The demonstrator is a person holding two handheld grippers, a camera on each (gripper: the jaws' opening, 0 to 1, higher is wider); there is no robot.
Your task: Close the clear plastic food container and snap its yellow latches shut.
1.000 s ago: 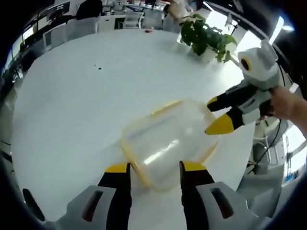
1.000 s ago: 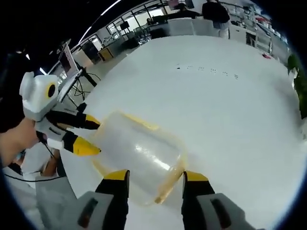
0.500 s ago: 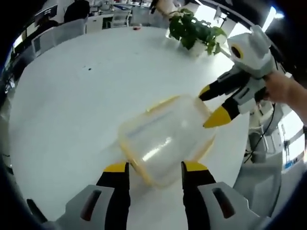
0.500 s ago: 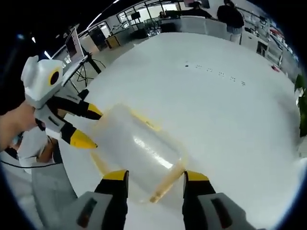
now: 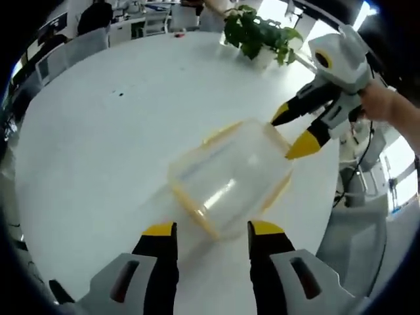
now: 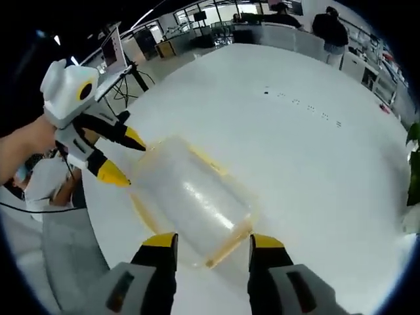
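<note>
A clear plastic food container (image 5: 226,177) with yellow edging and latches lies on the white round table (image 5: 98,144). In the left gripper view my left gripper (image 5: 211,230) stands open just short of the container's near end, holding nothing. My right gripper (image 5: 292,134) comes in from the right, open, its yellow tips at the container's far corner. In the right gripper view the container (image 6: 190,200) lies just ahead of the open right gripper (image 6: 212,240). The left gripper (image 6: 128,159) is open at the container's left end. Whether any tip touches the box cannot be told.
A potted plant (image 5: 256,33) stands at the table's far edge. The table edge (image 6: 98,230) runs close by the container. Desks, chairs and people (image 6: 328,26) fill the room behind. A screen on a stand (image 6: 115,52) is off the table's left.
Both views have drawn back and shifted a little, so the container looks slightly smaller. It stays in place on the table. Both grippers stay open at its ends.
</note>
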